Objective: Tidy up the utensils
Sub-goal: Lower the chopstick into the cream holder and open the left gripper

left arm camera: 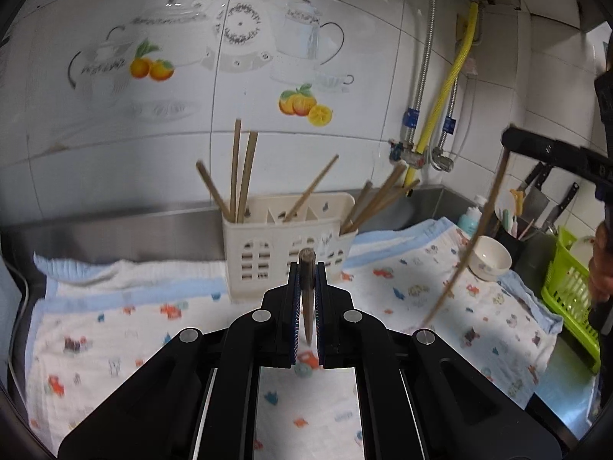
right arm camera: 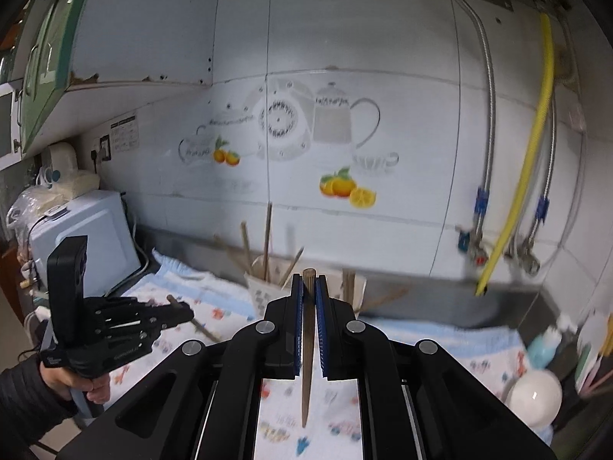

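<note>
A cream plastic utensil holder (left arm camera: 283, 245) stands on the patterned cloth against the back wall, with several wooden chopsticks (left arm camera: 245, 176) sticking out of it; it also shows in the right wrist view (right arm camera: 264, 291). My left gripper (left arm camera: 306, 268) is shut on a wooden chopstick (left arm camera: 307, 299), just in front of the holder. My right gripper (right arm camera: 308, 280) is shut on another wooden chopstick (right arm camera: 306, 364), held above the cloth to the right. In the left wrist view that chopstick (left arm camera: 471, 245) hangs slanted from the right gripper (left arm camera: 509, 145).
A white bowl (left arm camera: 488, 258) sits on the cloth (left arm camera: 421, 287) at right. A green dish rack (left arm camera: 571, 299), knives and a blue bottle (left arm camera: 471, 218) stand beyond. A microwave (right arm camera: 84, 237) is at far left. Pipes and a yellow hose (right arm camera: 525, 176) run down the wall.
</note>
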`<state>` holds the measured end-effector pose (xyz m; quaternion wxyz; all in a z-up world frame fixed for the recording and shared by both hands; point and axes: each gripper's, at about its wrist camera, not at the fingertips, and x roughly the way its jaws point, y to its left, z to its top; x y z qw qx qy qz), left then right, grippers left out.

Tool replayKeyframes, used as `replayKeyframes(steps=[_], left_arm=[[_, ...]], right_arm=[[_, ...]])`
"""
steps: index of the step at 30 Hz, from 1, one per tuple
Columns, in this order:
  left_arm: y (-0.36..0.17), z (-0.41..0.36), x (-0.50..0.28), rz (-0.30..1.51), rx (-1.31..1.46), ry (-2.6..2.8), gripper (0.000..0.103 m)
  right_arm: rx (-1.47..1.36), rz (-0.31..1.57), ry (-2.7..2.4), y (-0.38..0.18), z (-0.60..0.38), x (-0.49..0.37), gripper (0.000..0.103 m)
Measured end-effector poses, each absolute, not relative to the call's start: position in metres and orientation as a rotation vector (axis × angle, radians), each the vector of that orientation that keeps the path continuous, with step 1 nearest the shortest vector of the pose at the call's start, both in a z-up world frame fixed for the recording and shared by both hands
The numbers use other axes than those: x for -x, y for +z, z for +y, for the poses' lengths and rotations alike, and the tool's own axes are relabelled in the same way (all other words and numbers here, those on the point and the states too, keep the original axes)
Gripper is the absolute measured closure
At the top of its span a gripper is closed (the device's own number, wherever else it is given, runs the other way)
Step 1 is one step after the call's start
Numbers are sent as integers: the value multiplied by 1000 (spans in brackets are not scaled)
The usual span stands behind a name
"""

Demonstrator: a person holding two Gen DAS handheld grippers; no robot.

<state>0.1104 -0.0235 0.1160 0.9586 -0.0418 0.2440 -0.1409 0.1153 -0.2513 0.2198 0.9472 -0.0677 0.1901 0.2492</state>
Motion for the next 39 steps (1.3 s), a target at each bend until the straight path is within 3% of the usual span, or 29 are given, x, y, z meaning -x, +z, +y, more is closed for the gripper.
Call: replayKeyframes(steps=[20, 39], left_arm=[[222, -24, -172, 304, 38, -288, 98], [247, -24, -218, 185, 20, -193, 98]], right_arm=[[162, 252, 481, 270, -206, -213, 96], [174, 357, 463, 214, -205, -264, 96]])
